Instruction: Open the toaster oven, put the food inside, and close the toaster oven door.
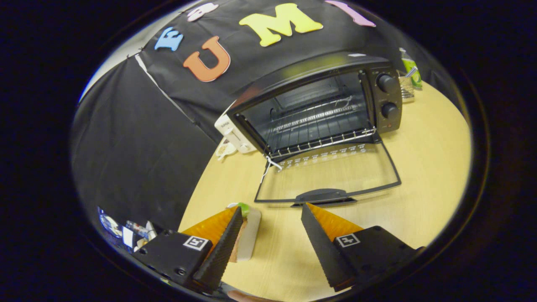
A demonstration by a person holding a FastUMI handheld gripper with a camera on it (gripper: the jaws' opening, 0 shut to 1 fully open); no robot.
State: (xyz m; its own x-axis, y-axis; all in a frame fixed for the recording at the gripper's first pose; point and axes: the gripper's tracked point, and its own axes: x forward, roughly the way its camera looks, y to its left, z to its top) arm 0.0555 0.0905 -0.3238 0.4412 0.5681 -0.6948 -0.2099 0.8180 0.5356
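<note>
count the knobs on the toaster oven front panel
2. Both sit on the control panel at the right of the toaster oven: the upper knob near the top, the lower knob directly beneath it. The open gripper is nowhere near them.

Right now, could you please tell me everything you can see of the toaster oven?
The toaster oven is a black box standing on the pale wooden table, beyond the open gripper, whose jaws touch nothing of it. Its glass door lies folded down flat, handle nearest the jaws. A wire rack sits inside. Two round knobs are stacked beside the opening.
</note>
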